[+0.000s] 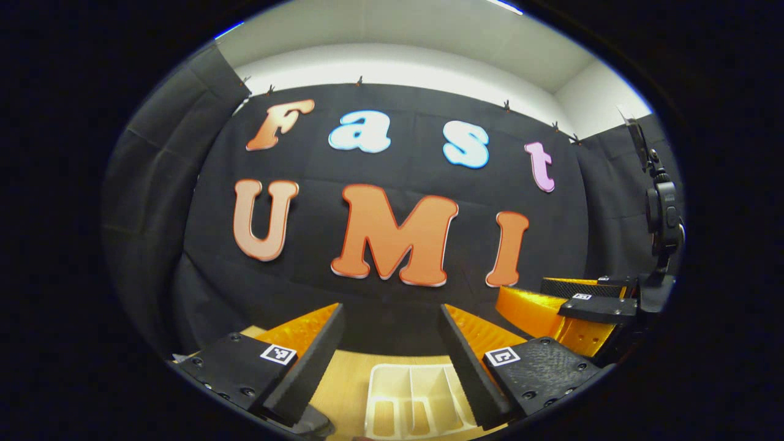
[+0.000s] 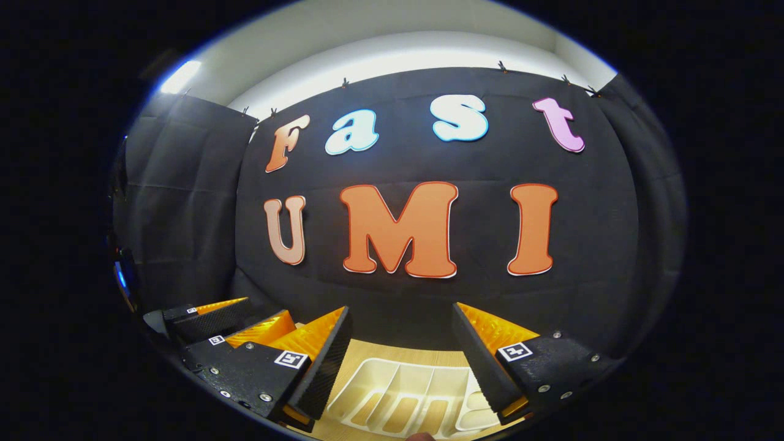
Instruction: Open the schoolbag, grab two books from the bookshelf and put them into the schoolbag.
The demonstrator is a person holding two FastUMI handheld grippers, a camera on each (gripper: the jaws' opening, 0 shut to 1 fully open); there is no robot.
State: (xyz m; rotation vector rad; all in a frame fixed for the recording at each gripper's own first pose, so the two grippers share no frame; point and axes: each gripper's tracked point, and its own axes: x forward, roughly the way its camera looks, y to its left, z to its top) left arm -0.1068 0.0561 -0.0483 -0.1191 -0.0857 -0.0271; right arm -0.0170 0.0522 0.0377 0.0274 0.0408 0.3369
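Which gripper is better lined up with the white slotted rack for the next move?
Left, by a little. Both grippers are open. The left gripper has the white rack squarely between its fingers, slots running straight ahead; for the right gripper the rack lies skewed.

Black cloth wall (image 2: 184,202), white ceiling (image 1: 392,37), wooden table (image 1: 349,380).

A light wooden table (image 1: 349,380) carries a white, slotted bookshelf rack (image 1: 411,398) lying flat.
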